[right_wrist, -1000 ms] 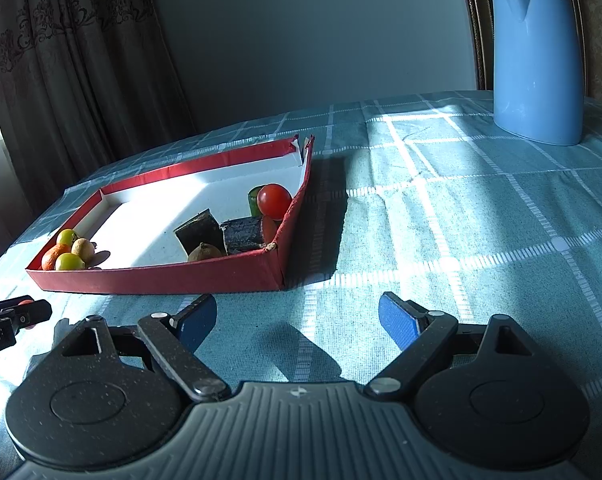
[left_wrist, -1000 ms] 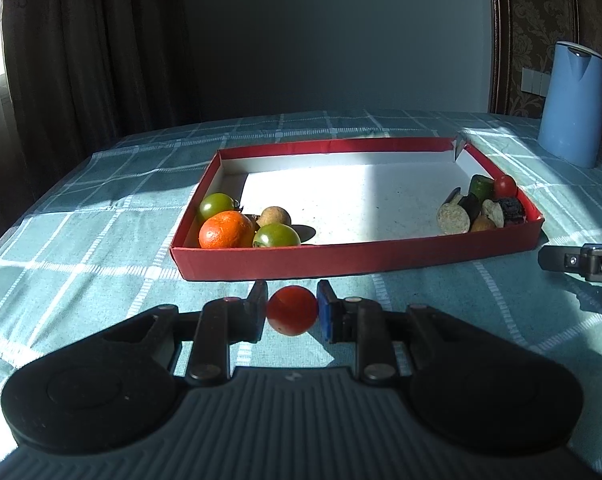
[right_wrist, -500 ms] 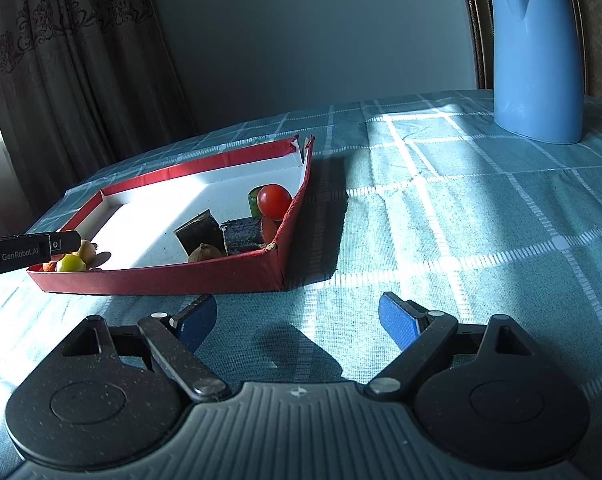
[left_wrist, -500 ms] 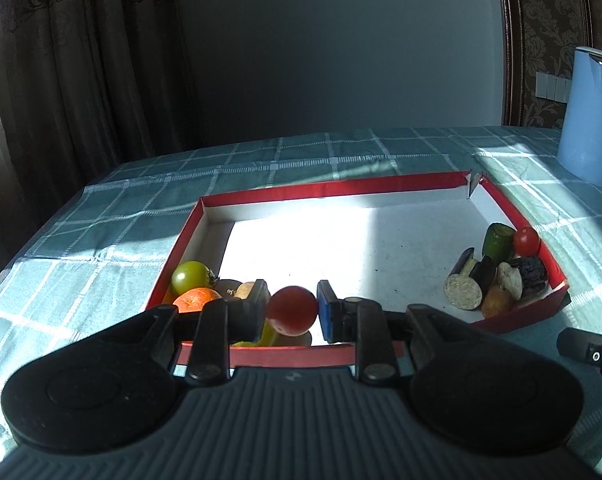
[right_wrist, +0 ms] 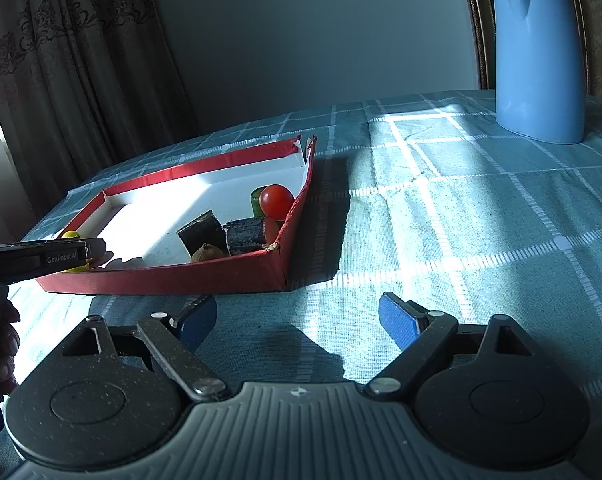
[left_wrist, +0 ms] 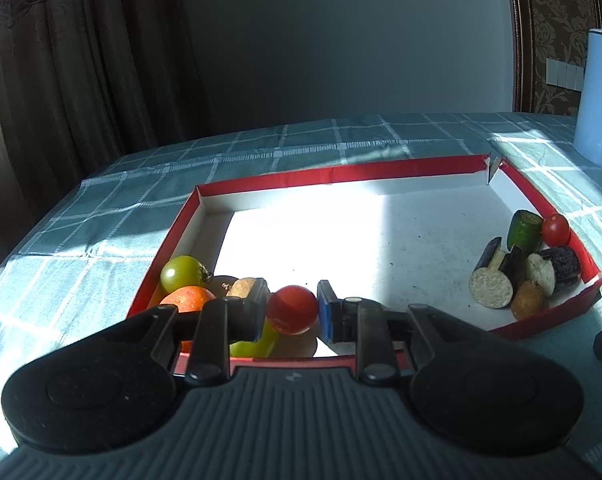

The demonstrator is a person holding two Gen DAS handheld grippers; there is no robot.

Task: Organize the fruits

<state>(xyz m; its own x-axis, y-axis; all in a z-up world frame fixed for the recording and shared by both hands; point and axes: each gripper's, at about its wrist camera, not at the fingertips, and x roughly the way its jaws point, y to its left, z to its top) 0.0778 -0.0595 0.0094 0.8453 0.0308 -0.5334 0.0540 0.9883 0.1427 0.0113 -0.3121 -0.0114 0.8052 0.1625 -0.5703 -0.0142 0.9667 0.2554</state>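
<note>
My left gripper (left_wrist: 293,309) is shut on a red cherry tomato (left_wrist: 292,309) and hangs over the near left corner of the red tray (left_wrist: 341,174). Below it lie a green tomato (left_wrist: 181,274), an orange fruit (left_wrist: 189,298), a tan fruit (left_wrist: 241,286) and a yellow-green one (left_wrist: 253,346). At the tray's right end sit cut eggplant pieces (left_wrist: 491,290), a green piece (left_wrist: 524,230) and another red tomato (left_wrist: 555,230). My right gripper (right_wrist: 297,320) stands open over the cloth, in front of the tray's near right corner (right_wrist: 277,272), with nothing between its fingers.
A blue kettle (right_wrist: 537,56) stands at the back right on the checked teal tablecloth (right_wrist: 461,208). Dark curtains (left_wrist: 81,60) hang behind the table's left side. In the right wrist view, the left gripper's body (right_wrist: 41,258) and a hand (right_wrist: 1,340) show at the left edge.
My left gripper has carried the red tomato forward from in front of the tray to over its near left corner. The right gripper has stayed still and open.
</note>
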